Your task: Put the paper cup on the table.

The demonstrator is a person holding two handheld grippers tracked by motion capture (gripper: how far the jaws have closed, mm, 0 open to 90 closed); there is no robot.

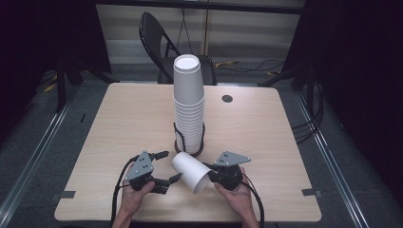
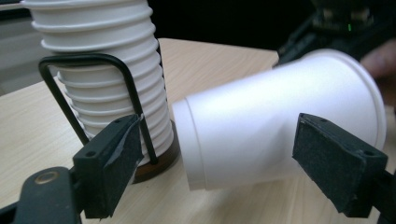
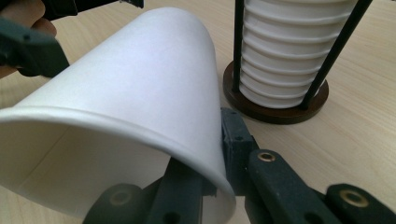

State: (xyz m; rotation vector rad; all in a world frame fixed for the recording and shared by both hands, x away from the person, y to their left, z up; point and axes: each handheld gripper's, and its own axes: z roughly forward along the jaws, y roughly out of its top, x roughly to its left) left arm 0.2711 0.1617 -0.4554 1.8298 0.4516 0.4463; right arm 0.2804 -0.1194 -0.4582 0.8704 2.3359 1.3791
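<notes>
Near the front edge of the counter (image 1: 119, 123), just in front of the cup stack, a single white paper cup (image 1: 191, 172) lies tilted on its side, its closed bottom pointing toward the stack and its open mouth toward the person. The right hand-held gripper (image 1: 212, 174) is clamped on the cup's rim, 1 jaw inside the mouth and 1 outside against the wall, as the right gripper view shows. The left hand-held gripper (image 1: 171, 166) is spread wide, its 2 jaws on either side of the cup's bottom end without touching it. Just behind stands the tall stack of white cups (image 1: 189, 107) in a black wire holder (image 1: 177, 137) on a dark round base. Beyond the counter stands a black folding chair (image 1: 154, 35).
</notes>
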